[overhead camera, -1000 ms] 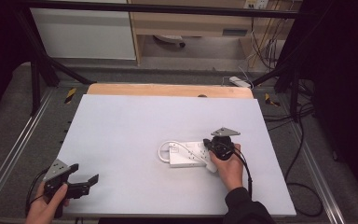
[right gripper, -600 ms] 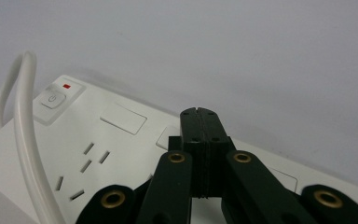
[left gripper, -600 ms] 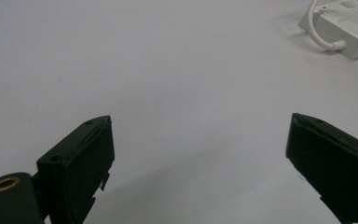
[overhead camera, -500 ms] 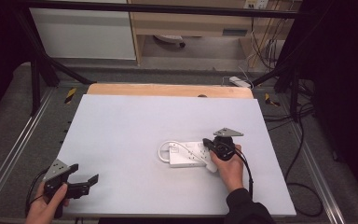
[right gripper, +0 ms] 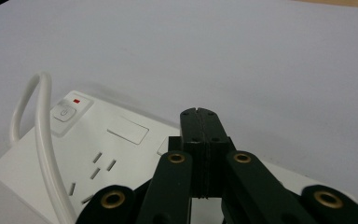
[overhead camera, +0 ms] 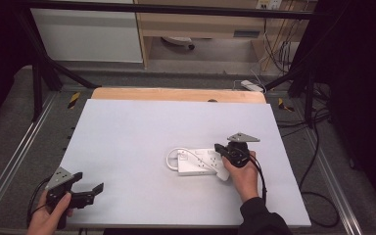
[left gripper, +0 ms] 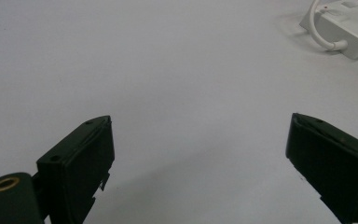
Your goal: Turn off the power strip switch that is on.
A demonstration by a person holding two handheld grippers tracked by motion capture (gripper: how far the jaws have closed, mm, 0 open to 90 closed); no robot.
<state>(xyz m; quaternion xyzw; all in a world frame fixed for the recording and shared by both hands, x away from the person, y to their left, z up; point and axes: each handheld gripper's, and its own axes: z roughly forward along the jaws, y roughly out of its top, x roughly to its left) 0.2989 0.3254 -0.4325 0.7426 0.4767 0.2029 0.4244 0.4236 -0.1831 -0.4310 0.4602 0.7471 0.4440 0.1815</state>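
Directly under the right gripper [right gripper: 199, 112], jaws pressed together, lies the power strip [right gripper: 98, 158]; left gripper [left gripper: 200, 154] gapes wide.

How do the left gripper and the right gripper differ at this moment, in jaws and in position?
The left gripper has its jaws wide apart; the right gripper has them shut together with nothing between. The left one is over bare table near the front left corner; the right one is over the white power strip. Both are black and hand-held.
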